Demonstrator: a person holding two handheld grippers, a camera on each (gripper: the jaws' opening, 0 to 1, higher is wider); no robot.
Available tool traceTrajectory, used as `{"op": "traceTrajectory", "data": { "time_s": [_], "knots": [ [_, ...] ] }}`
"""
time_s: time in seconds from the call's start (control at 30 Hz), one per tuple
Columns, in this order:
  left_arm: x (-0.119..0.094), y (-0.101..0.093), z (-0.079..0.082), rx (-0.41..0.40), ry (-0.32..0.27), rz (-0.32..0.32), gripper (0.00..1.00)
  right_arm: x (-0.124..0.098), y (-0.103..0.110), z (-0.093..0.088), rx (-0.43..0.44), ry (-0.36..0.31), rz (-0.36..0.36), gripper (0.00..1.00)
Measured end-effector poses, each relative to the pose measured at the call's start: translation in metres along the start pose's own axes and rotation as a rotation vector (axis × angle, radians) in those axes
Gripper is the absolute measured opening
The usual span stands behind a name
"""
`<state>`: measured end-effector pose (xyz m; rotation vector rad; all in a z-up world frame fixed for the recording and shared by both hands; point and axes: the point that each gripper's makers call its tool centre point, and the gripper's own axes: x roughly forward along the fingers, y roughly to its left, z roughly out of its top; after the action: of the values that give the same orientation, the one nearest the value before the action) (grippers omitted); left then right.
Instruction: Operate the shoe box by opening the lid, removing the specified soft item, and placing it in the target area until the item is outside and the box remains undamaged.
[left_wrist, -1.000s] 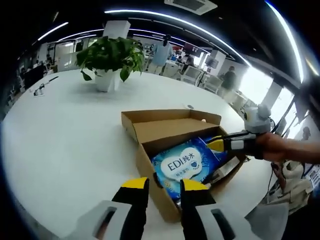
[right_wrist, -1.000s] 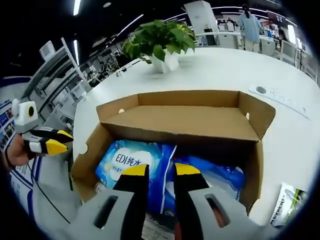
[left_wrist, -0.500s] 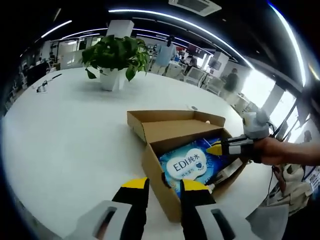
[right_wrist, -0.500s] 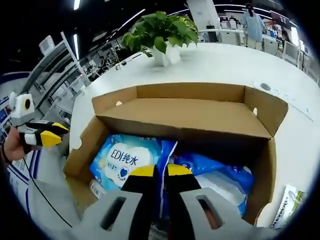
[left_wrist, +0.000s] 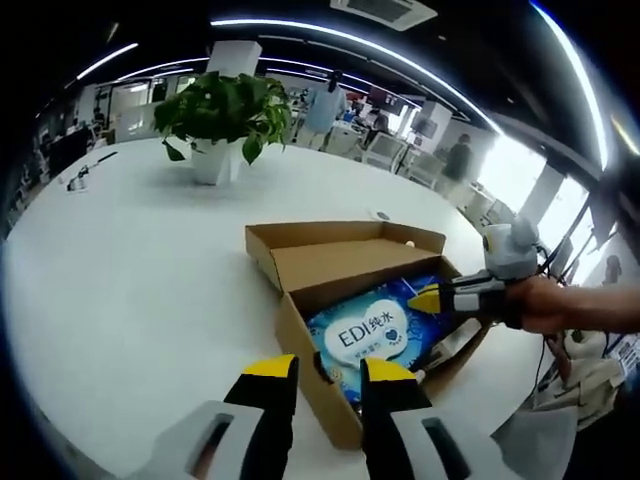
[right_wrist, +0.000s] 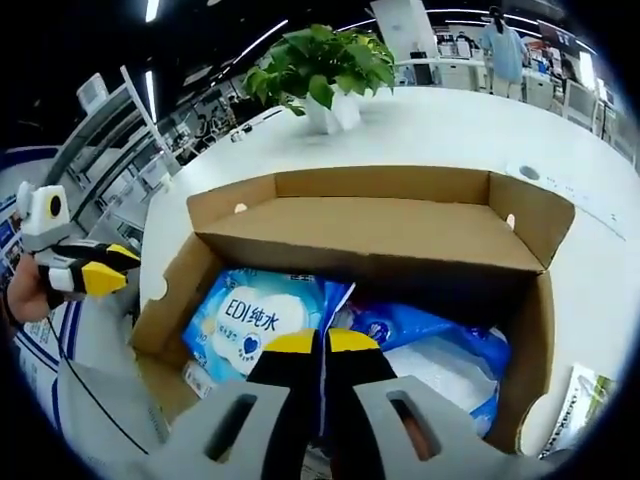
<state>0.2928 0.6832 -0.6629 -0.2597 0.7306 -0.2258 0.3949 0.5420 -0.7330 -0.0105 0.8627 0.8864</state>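
Shoe box (left_wrist: 340, 290) of brown cardboard sits on the white tabletop (left_wrist: 130, 270) with its lid folded back; the potted plant (left_wrist: 222, 115) stands well beyond the box's far side. Inside the box lie a blue wet-wipes pack (right_wrist: 255, 320) printed "EDI" and, just beside it, a second blue soft pack (right_wrist: 435, 350). The right gripper (right_wrist: 320, 342) reaches down into the box, its yellow-tipped jaws pinched together on the edge of the wet-wipes pack where the two packs meet. The left gripper (left_wrist: 328, 370) hangs outside the box's near corner, jaws parted around nothing. A leaflet (right_wrist: 572, 395) lies on the tabletop beside the box.
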Motion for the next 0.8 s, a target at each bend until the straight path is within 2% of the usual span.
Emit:
{"op": "traceTrajectory", "data": {
  "time_s": [0.37,0.67,0.8],
  "knots": [
    [0.021,-0.017,0.000,0.006,0.027,-0.048,0.25,-0.018,-0.003,0.000,0.011,-0.030,-0.009,0.00],
    [0.053,-0.037,-0.004,0.021,0.084,-0.099,0.25,-0.037,-0.015,0.009,0.000,-0.063,-0.044,0.00],
    [0.069,-0.040,-0.012,0.033,0.133,-0.093,0.25,-0.044,-0.019,0.012,-0.003,-0.077,-0.057,0.00]
  ]
}}
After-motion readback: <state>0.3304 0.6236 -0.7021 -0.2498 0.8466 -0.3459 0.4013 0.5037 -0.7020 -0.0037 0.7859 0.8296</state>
